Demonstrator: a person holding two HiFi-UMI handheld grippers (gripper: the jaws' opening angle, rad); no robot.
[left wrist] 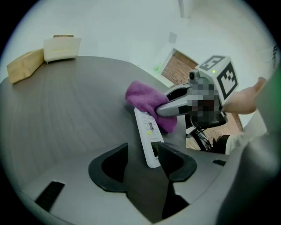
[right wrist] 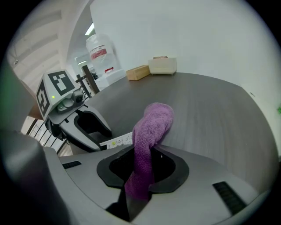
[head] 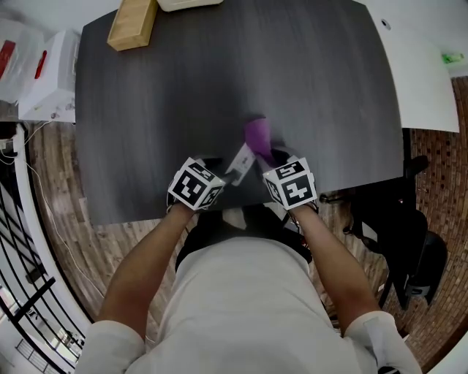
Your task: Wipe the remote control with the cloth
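A white remote control [head: 240, 162] [left wrist: 147, 134] lies on the dark grey table [head: 183, 95] near its front edge. In the left gripper view its near end sits between the jaws of my left gripper [left wrist: 142, 150] [head: 221, 174], close against the right finger, with a wide gap to the left finger; the jaws stand open. My right gripper [right wrist: 145, 154] [head: 273, 158] is shut on a purple cloth [right wrist: 151, 127] [head: 257, 135]. The cloth's free end rests over the remote's far end [left wrist: 145, 99]. In the right gripper view the cloth hides most of the remote [right wrist: 117, 140].
A wooden block [head: 133, 23] and a white object [head: 186, 4] sit at the table's far edge. A white tabletop [head: 424, 80] adjoins on the right, with a black chair [head: 398, 226] below it. White boxes [head: 47, 80] stand at the left.
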